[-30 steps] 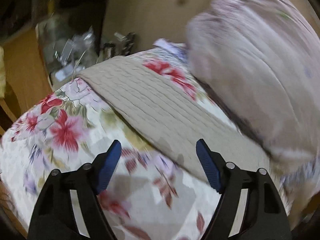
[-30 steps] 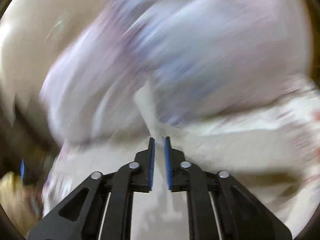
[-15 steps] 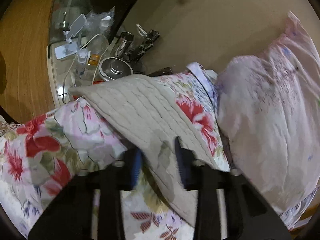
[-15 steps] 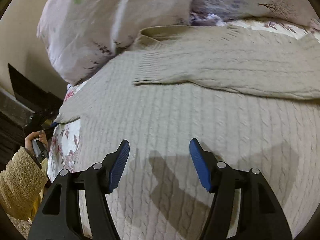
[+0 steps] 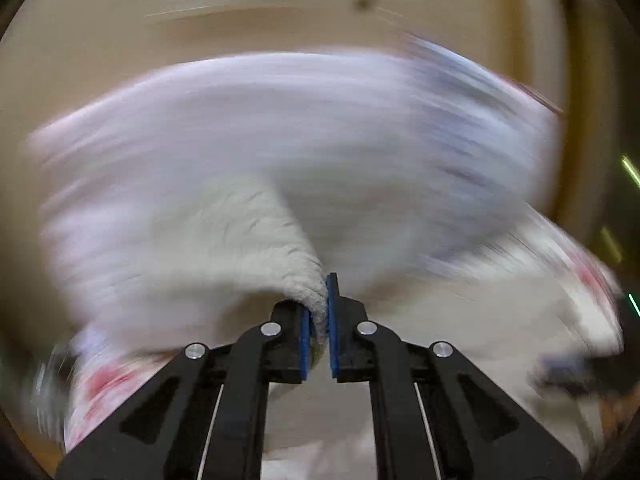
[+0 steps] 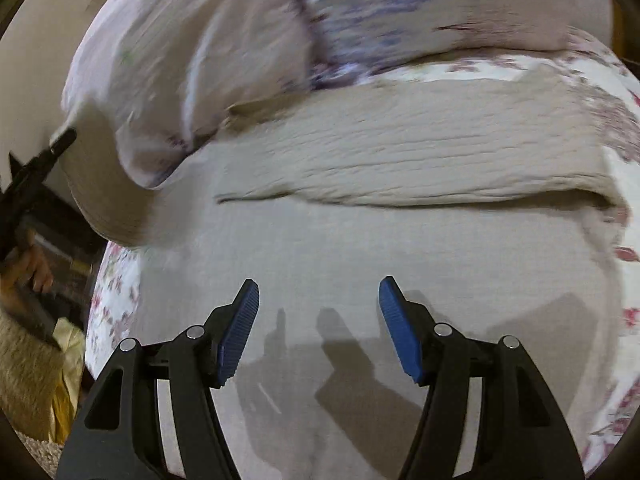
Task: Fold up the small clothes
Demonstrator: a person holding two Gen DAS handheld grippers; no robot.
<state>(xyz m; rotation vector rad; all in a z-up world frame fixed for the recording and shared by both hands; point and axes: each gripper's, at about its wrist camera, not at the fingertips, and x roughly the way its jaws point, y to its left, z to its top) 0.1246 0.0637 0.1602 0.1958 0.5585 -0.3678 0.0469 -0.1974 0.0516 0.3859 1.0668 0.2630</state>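
Note:
A beige cable-knit sweater [image 6: 380, 264] lies spread on a floral bedsheet [image 6: 624, 264], with one sleeve [image 6: 420, 160] folded across its upper part. My left gripper [image 5: 317, 320] is shut on an edge of the sweater [image 5: 256, 248] and lifts it; that view is heavily blurred. My right gripper [image 6: 318, 328] is open and empty, just above the sweater's body. The left gripper also shows at the left edge of the right wrist view [image 6: 36, 168], held in a hand.
A pale lilac pillow [image 6: 248, 32] lies at the head of the bed, touching the sweater's top. A beige wall [image 5: 200, 12] stands behind. The bed's edge drops off at the left [image 6: 96, 320].
My left gripper has closed on the sweater's edge and is swinging it up fast. My right gripper let go of the sweater earlier and stays open, shifted slightly over the sweater.

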